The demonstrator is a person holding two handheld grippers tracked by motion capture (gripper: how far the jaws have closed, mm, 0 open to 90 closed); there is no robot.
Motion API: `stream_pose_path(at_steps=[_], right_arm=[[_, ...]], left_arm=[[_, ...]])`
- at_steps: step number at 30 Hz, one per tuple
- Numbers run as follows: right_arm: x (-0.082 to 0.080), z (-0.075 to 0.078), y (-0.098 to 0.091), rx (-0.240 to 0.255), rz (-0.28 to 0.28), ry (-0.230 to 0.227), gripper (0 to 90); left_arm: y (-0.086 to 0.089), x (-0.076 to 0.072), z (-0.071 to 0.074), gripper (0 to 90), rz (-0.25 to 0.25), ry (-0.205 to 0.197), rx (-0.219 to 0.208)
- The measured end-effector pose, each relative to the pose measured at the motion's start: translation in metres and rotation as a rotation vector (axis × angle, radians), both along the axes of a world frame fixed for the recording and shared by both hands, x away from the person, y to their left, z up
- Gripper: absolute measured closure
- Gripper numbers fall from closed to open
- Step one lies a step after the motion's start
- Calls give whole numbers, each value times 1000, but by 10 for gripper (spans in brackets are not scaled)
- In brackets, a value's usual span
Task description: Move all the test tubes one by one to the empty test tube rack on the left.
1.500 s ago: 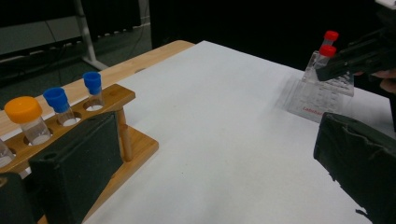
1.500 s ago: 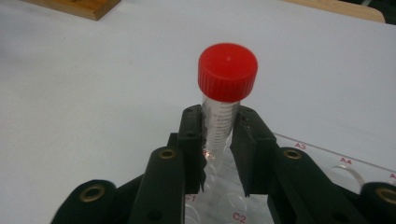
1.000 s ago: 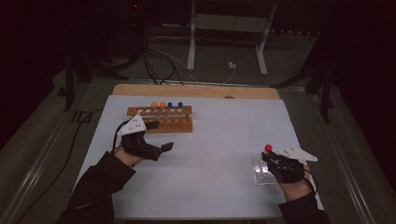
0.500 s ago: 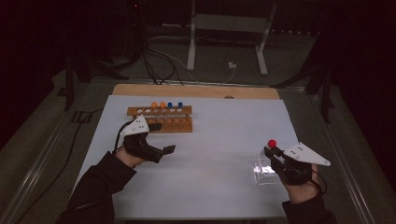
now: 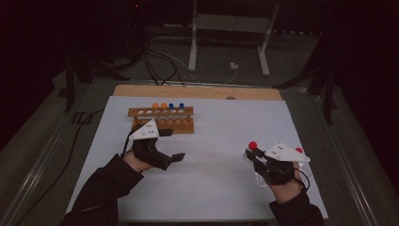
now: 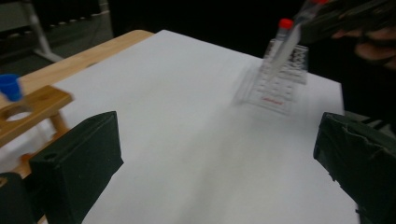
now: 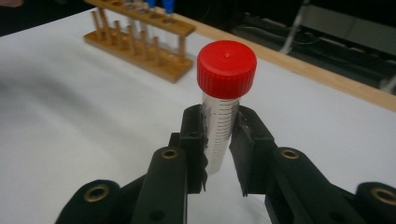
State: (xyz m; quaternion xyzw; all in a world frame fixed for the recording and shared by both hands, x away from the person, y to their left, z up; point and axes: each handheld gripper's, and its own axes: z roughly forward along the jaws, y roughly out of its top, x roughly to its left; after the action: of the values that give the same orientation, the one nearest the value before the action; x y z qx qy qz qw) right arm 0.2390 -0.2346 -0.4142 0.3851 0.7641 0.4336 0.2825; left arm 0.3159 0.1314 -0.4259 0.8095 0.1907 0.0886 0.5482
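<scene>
My right gripper is shut on a clear graduated tube with a red cap, held upright above the white mat. In the right gripper view both pads press the tube below its cap, with the right gripper tight around it. In the left gripper view the same tube hangs tilted just above a clear plastic rack. My left gripper hovers left of centre, in front of the wooden rack. Its jaws stand wide open around nothing, as the left gripper view confirms.
The wooden rack holds orange-capped and blue-capped tubes and has open holes at its left end. The white mat lies on a wooden board. A second red cap shows beside my right hand. Cables and a metal stand lie beyond the table.
My right gripper has risen and shifted left with the red-capped tube, away from the clear rack. The left gripper has drifted slightly nearer and rightward, still open.
</scene>
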Motion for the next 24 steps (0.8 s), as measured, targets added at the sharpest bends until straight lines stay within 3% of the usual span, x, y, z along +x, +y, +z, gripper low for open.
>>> stream_pose_path(at_steps=[10,21,24], right_arm=[[5,-15,33,-17,102,54,743],[7,-25,58,-26,181,87,743],[7,-26,62,-28,194,90,743]], left_arm=[[-27,-6,9,25,-87,4,-12],[-63,-10,8,144,-164,-13,2],[-70,-10,7,167,-182,0,-4]])
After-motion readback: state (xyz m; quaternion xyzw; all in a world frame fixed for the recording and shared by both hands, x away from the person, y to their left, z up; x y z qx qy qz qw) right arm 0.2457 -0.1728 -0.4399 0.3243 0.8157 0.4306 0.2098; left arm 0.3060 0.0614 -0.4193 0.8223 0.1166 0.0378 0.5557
